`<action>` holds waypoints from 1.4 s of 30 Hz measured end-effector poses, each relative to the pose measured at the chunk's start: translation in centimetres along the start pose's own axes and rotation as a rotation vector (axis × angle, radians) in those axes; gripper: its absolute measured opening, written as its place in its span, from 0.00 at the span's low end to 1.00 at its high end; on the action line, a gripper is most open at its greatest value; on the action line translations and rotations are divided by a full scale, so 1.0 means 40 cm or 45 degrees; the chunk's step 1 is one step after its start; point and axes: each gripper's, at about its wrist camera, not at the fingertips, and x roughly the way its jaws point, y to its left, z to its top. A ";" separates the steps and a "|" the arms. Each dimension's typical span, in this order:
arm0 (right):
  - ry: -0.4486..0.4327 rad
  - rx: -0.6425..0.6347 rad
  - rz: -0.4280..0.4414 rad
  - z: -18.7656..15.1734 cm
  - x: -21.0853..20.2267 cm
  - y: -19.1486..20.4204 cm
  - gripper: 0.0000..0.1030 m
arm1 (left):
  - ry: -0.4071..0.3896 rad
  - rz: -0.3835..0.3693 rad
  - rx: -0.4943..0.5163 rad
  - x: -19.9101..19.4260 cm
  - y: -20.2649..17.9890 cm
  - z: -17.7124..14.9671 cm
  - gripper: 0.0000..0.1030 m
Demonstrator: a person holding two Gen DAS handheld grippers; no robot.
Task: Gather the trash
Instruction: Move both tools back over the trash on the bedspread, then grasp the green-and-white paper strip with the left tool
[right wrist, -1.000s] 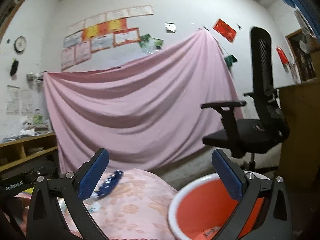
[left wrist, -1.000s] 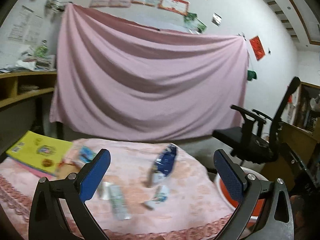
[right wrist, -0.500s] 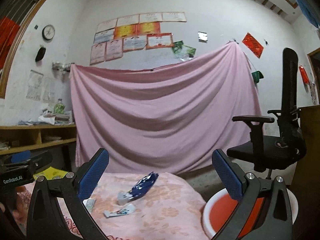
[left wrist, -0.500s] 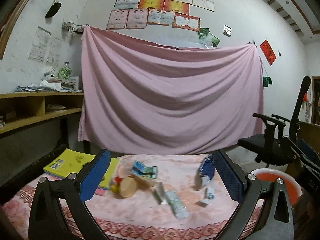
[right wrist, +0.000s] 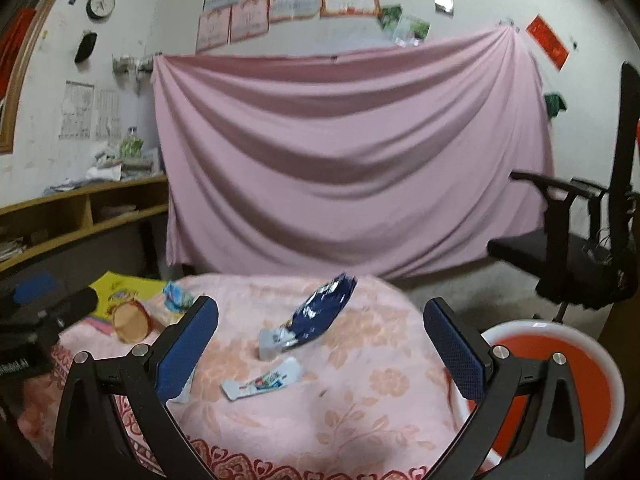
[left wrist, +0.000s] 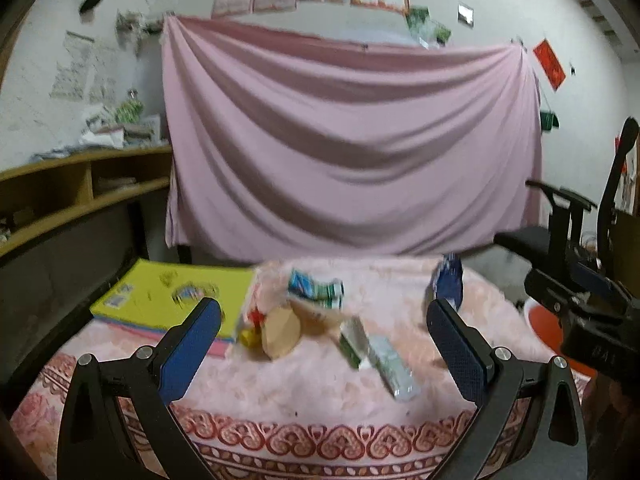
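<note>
Trash lies scattered on a table under a pink flowered cloth (left wrist: pixel 304 384). A dark blue snack bag (right wrist: pixel 320 312) stands crumpled, with a small white wrapper (right wrist: pixel 262 380) in front of it. In the left wrist view I see a tan paper cup on its side (left wrist: pixel 282 332), a teal wrapper (left wrist: pixel 316 286), and pale green packets (left wrist: pixel 390 362). My left gripper (left wrist: pixel 322 344) is open and empty, hovering short of the cup. My right gripper (right wrist: pixel 320 344) is open and empty above the blue bag. An orange bin with a white rim (right wrist: pixel 560 360) sits right of the table.
A yellow book (left wrist: pixel 172 296) lies at the table's left. A black office chair (right wrist: pixel 580 232) stands beyond the bin. Wooden shelves (left wrist: pixel 72 196) run along the left wall, and a pink sheet (right wrist: pixel 352 160) hangs behind. The right gripper's body (left wrist: pixel 588 312) shows at the left view's right edge.
Both grippers have drawn back and swung left, away from the bin. The table's trash now sits centred between the fingers of each. Both stay open.
</note>
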 end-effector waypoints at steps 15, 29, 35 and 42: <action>0.381 0.126 0.125 -0.045 0.106 -0.025 0.85 | 0.483 -0.238 -0.041 0.180 -0.033 -0.046 0.51; 0.543 0.201 0.147 -0.067 0.160 -0.048 0.71 | 0.653 -0.302 -0.029 0.250 -0.076 -0.061 0.15; 0.609 0.139 0.180 -0.069 0.187 -0.014 0.71 | 0.648 -0.323 -0.073 0.232 -0.045 -0.064 0.12; 0.649 0.080 0.206 -0.070 0.210 0.018 0.67 | 0.627 -0.309 -0.135 0.198 -0.004 -0.065 0.10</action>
